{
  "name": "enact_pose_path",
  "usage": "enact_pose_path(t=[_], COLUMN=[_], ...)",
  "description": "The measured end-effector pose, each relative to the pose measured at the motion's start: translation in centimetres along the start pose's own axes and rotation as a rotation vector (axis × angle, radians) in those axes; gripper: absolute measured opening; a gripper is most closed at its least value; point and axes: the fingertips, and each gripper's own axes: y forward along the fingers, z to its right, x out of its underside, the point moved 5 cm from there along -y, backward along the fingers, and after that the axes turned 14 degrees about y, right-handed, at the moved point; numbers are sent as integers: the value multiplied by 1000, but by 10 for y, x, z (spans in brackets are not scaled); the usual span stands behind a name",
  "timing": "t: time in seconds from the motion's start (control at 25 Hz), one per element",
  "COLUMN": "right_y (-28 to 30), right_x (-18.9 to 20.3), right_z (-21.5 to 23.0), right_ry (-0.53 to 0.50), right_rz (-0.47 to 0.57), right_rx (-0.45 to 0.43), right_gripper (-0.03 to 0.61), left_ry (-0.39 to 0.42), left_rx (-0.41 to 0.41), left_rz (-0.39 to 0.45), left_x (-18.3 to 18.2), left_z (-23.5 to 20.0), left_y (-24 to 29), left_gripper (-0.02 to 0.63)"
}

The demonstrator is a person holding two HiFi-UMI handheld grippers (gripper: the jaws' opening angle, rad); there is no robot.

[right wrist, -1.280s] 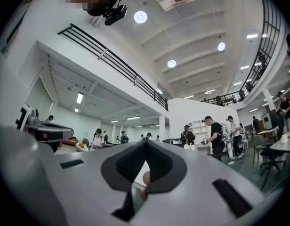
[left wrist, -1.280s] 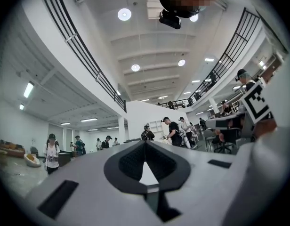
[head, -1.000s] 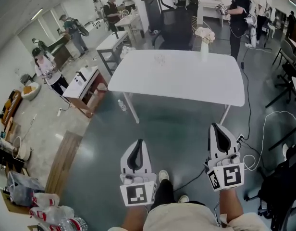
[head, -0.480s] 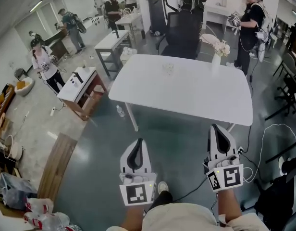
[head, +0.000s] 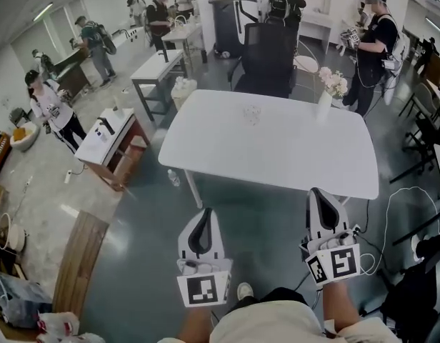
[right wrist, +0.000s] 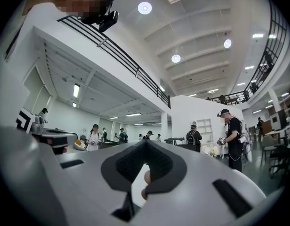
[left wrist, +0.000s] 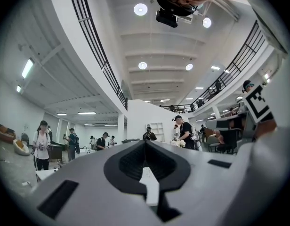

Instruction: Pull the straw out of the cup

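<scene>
Cup (head: 252,114) near far edge of white table (head: 277,156), see-through, blurry; straw too small to see. Left gripper (head: 204,216), right gripper (head: 320,199) both closed, holding nothing.

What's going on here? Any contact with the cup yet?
No contact yet. A person holds a gripper in each hand out in front, short of the white table. The left gripper and the right gripper both have their jaws together with nothing between them. The clear cup sits on the far half of the table, well beyond both grippers; its straw is too small to make out. A vase of flowers stands near the far right corner.
</scene>
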Motion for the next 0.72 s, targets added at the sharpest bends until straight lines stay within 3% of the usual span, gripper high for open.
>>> enact_pose_path(t=[0.72], right_y=[115], right_x=[18], right_z=[67], right_ry=[24], right_rz=[7], right_rx=[23], right_gripper=[0], left_ry=[50], left_rx=[31], left_rz=[-5], left_x=[24], left_z=[-8], left_y=[131], left_gripper=[5])
